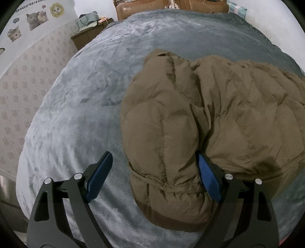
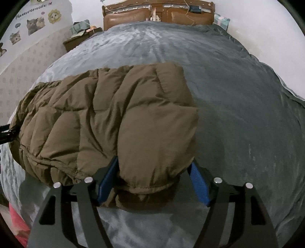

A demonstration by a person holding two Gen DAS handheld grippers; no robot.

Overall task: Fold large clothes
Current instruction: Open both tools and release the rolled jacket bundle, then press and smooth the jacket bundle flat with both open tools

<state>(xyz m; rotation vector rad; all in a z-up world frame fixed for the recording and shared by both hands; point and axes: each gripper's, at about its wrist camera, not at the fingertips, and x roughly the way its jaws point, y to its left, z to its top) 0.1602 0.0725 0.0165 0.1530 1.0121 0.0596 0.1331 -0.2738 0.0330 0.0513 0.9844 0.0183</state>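
Jacket on bed; left tool, right tool spread wide around hem

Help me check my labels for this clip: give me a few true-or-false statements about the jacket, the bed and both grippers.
1. The brown puffer jacket lies on a grey blanket. True.
2. The left gripper is shut tight. False: its jaws are spread wide.
3. The right gripper straddles a jacket edge. True.
4. The jacket is spread fully flat. False: it is bunched and folded over.
5. A wooden headboard stands beyond the blanket. True.
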